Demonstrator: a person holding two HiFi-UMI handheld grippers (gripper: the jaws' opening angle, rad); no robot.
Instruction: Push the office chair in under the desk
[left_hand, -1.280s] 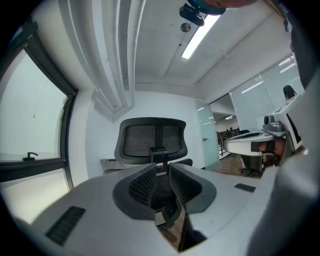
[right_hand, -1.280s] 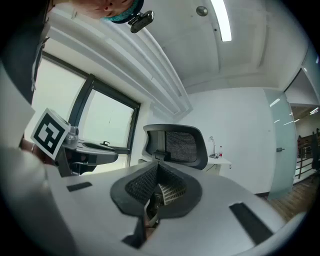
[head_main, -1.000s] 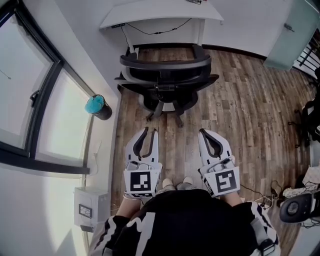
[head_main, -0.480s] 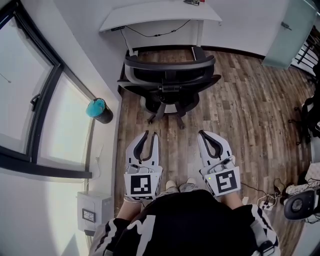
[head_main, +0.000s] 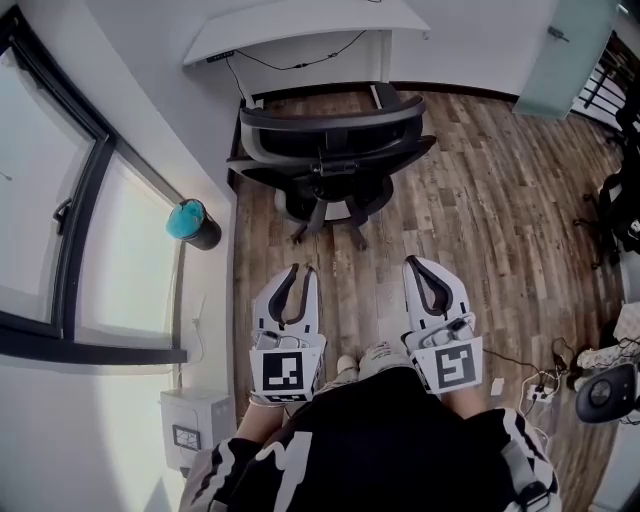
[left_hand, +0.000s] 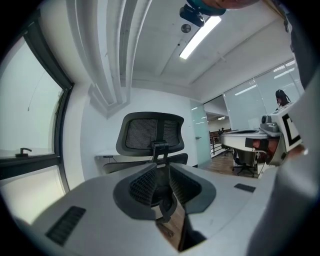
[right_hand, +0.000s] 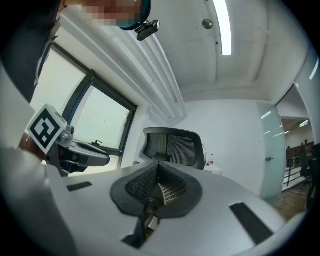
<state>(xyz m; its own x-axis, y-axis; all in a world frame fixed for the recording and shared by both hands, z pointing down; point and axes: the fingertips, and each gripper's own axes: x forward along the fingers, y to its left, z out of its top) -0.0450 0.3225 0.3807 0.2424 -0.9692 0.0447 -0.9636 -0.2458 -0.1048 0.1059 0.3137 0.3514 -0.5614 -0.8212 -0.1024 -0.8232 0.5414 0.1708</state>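
We are holding the left tongs (head_main: 300, 268) and the right tongs (head_main: 414, 262) side by side in front of us, both pointing level at the office chair (head_main: 330, 150). Both pairs are pinched fully together and are gripping nothing. We are judging this to be deliberate, since pushing a backrest calls for blunt closed tips rather than a grasp.

The chair is standing on the wooden floor (head_main: 480, 200) with its mesh backrest (left_hand: 150, 132) facing us and its seat turned toward the white bench (head_main: 300, 22), so it looks lined up to roll straight in. Its far side is sitting near the bench edge, yet most of it is standing out in the open, so the push seems not yet begun.

The chair is lying ahead of both tongs and apart from them, with bare floor between. It is sitting roughly centred between the two, so each tip is aiming at one side of the backrest.
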